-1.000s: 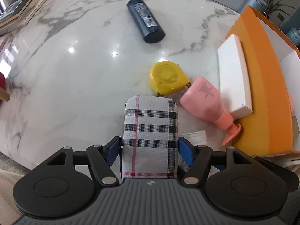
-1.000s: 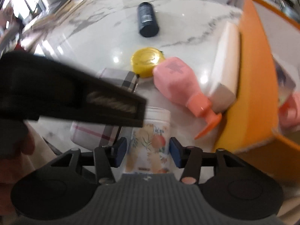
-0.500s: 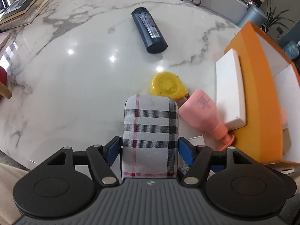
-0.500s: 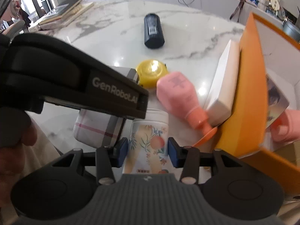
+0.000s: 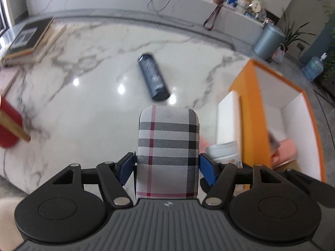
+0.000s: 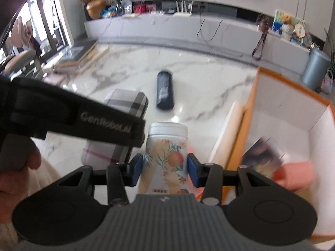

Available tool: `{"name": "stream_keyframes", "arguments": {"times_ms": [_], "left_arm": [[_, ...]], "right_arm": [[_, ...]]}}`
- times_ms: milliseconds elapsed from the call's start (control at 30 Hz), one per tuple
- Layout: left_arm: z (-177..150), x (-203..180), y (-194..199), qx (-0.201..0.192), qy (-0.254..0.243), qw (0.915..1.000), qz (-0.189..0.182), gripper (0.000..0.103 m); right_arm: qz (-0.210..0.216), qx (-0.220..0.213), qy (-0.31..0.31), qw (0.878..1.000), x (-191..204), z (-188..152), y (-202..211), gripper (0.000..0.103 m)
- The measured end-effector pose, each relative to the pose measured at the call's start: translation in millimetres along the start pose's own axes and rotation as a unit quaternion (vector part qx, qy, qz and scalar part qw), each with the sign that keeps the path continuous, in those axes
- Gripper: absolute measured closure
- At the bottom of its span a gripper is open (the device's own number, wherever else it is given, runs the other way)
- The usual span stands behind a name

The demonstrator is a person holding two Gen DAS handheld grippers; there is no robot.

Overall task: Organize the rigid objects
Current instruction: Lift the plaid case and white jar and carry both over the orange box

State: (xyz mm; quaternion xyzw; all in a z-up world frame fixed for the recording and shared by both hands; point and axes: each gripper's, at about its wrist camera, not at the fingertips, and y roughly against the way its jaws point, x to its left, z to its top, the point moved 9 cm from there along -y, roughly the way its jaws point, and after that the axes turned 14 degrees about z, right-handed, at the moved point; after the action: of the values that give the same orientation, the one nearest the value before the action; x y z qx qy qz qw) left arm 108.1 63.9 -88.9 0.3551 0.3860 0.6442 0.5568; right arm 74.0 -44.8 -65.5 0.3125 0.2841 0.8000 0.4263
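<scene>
My left gripper [image 5: 166, 170] is shut on a plaid case [image 5: 167, 152] and holds it above the marble table [image 5: 83, 96]. The case also shows in the right wrist view [image 6: 125, 104], partly behind the left gripper's body. My right gripper [image 6: 165, 170] is shut on a white floral jar [image 6: 166, 152], lifted just left of the orange box [image 6: 249, 108]. The jar also shows in the left wrist view [image 5: 225, 152]. A dark cylinder [image 5: 153, 77] lies on the table ahead. A pink bottle [image 6: 295, 175] lies inside the box.
A white flat box [image 6: 228, 138] leans on the orange box's outer wall. A stack of books [image 5: 31, 39] sits at the table's far left. A red object with a wooden stick [image 5: 8, 125] is at the left edge. A card lies in the box [image 6: 261, 156].
Both grippers have risen and tilted up with their objects. The yellow tape measure and pink spray bottle on the table have dropped out of sight below.
</scene>
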Motion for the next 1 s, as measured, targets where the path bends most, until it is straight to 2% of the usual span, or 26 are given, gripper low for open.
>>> {"name": "stream_keyframes", "arguments": {"times_ms": [233, 533, 733, 1000], "left_arm": [[25.8, -35.8, 36.1, -0.046, -0.028, 0.9982, -0.027, 0.026], [38.2, -124.9, 53.3, -0.071, -0.096, 0.9894, -0.082, 0.026], [37.0, -181.6, 46.7, -0.075, -0.143, 0.9811, -0.106, 0.026], [41.1, -234.2, 25.2, -0.071, -0.189, 0.9733, -0.11, 0.026]], "right_arm": [[-0.021, -0.032, -0.012, 0.999, -36.7, 20.1, 40.4, 0.057], [-0.082, -0.044, -0.036, 0.995, -113.3, 18.9, 87.7, 0.057], [-0.106, -0.036, -0.05, 0.992, -159.6, 11.6, 94.1, 0.057], [-0.112, -0.022, -0.068, 0.991, -211.6, 9.4, 76.7, 0.057]]}}
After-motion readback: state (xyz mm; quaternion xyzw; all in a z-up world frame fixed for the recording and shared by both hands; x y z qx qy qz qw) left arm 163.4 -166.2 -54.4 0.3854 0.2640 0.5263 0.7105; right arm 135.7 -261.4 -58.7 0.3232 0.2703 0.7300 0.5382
